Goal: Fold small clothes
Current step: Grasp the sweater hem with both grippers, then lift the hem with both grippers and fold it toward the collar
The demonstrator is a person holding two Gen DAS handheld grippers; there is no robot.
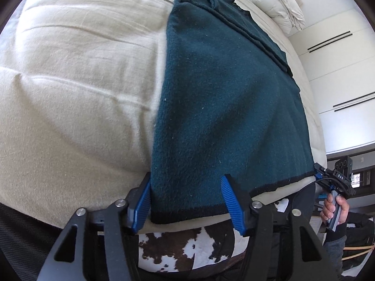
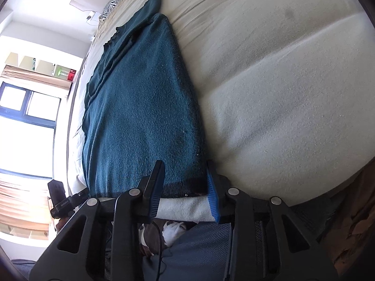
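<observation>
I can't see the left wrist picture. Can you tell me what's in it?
A dark teal sweater lies flat on a cream bed. The left hand-held gripper is open, its blue fingers on either side of the sweater's near corner. A white folded duvet sits at the far end.

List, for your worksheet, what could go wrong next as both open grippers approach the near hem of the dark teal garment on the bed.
1. The left gripper and right gripper each straddle a hem corner of the teal garment; closing may also pinch the cream bedcover beneath.
2. The hem lies at the bed's edge, so a poor grab could drag it off.
3. The folded-over layer at the far end looks loose; lifting may undo it.
</observation>
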